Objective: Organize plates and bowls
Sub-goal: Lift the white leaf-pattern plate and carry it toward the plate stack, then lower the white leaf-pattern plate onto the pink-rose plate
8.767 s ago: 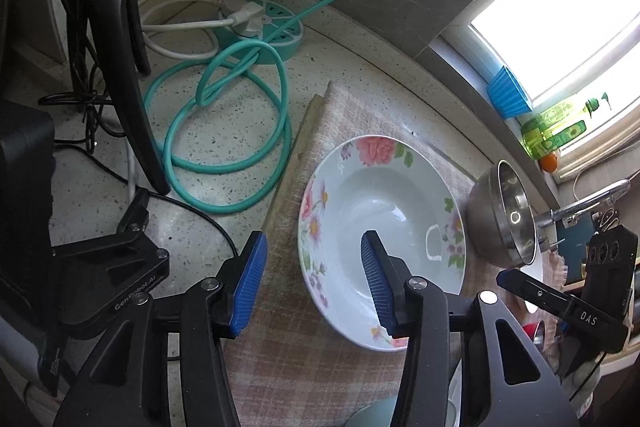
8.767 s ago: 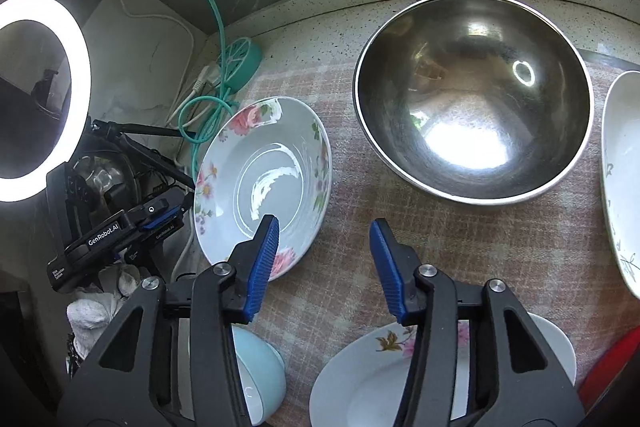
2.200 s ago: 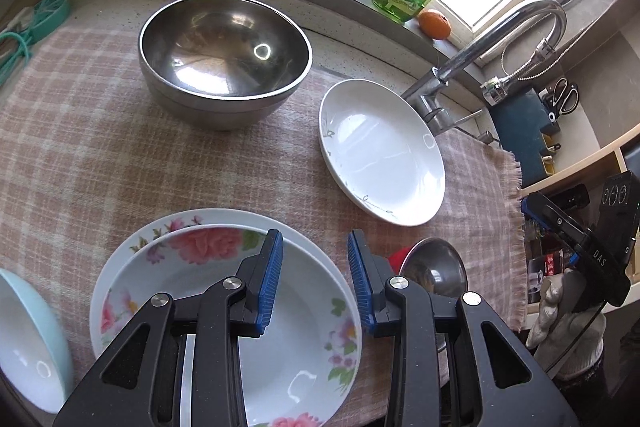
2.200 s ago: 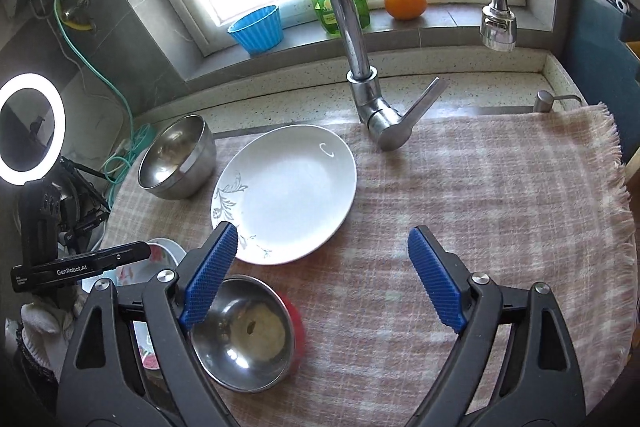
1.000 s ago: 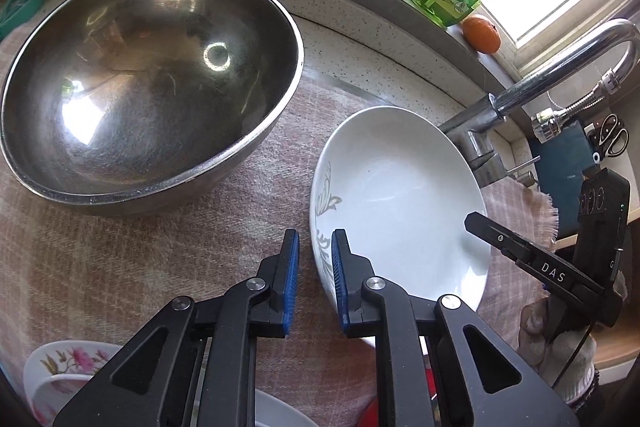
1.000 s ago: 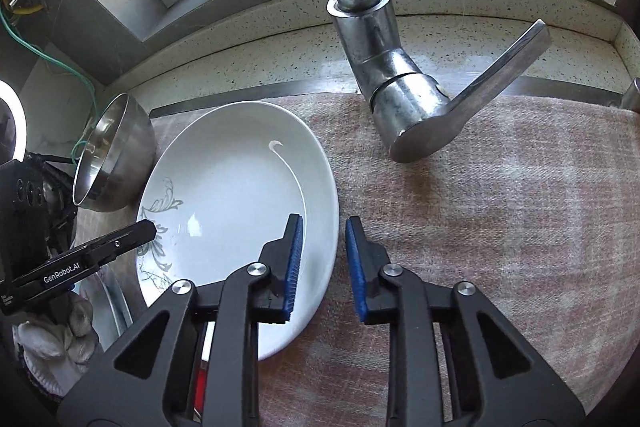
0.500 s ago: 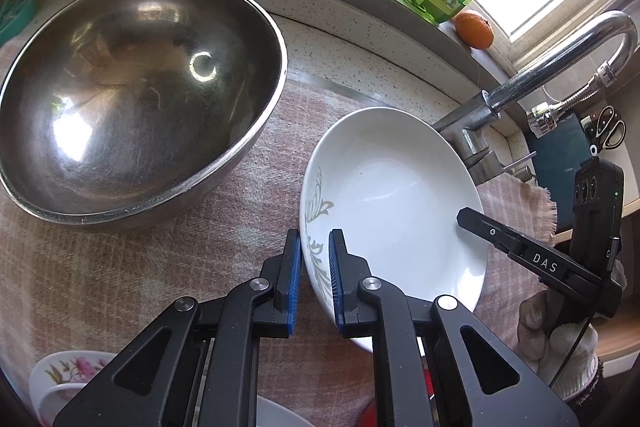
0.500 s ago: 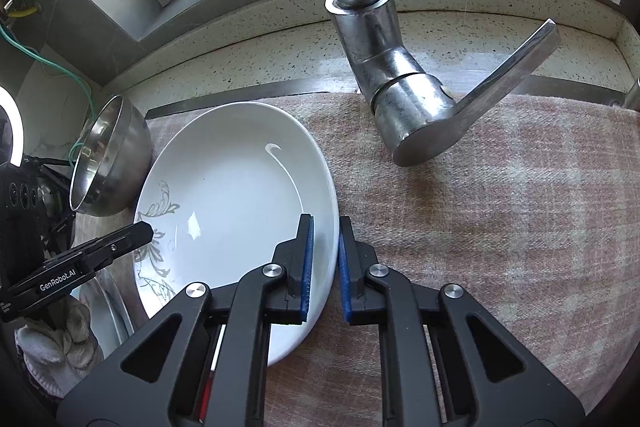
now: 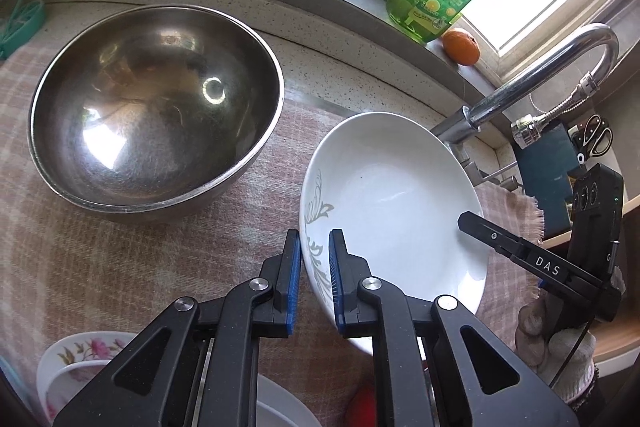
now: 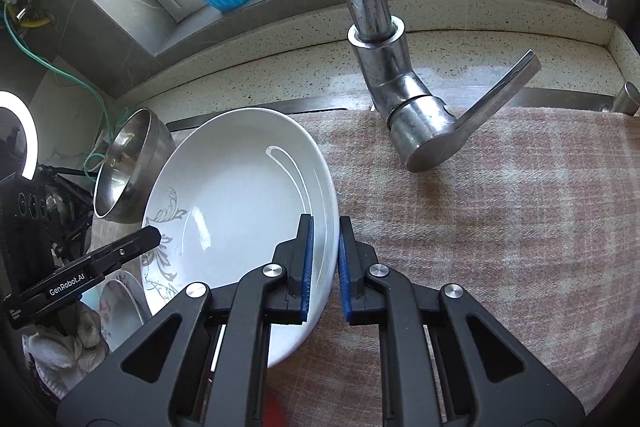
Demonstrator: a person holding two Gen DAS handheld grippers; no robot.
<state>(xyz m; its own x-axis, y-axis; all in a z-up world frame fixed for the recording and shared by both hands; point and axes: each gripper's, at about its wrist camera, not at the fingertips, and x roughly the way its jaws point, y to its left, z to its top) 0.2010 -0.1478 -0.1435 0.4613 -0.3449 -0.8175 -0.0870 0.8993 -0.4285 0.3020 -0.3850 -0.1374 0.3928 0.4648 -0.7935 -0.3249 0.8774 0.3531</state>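
Kitchen counter under a window, covered by a checked cloth [image 9: 120, 259]. White plate [image 9: 392, 195] is clamped at opposite rims by left gripper [image 9: 314, 267] and right gripper [image 10: 324, 259]. Risk: uneven lifting could slip the glazed rim free, or knock it against the tap [image 10: 400, 107] or steel bowl [image 9: 152, 107] close by.

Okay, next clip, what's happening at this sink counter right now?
A person is sorting dishes with two handheld grippers. Both are clamped on the white plate with the grey leaf pattern: the left gripper on its left rim, the right gripper on the opposite rim. The plate sits tilted over the checked cloth, between the large steel bowl and the faucet. A floral plate waits nearby.
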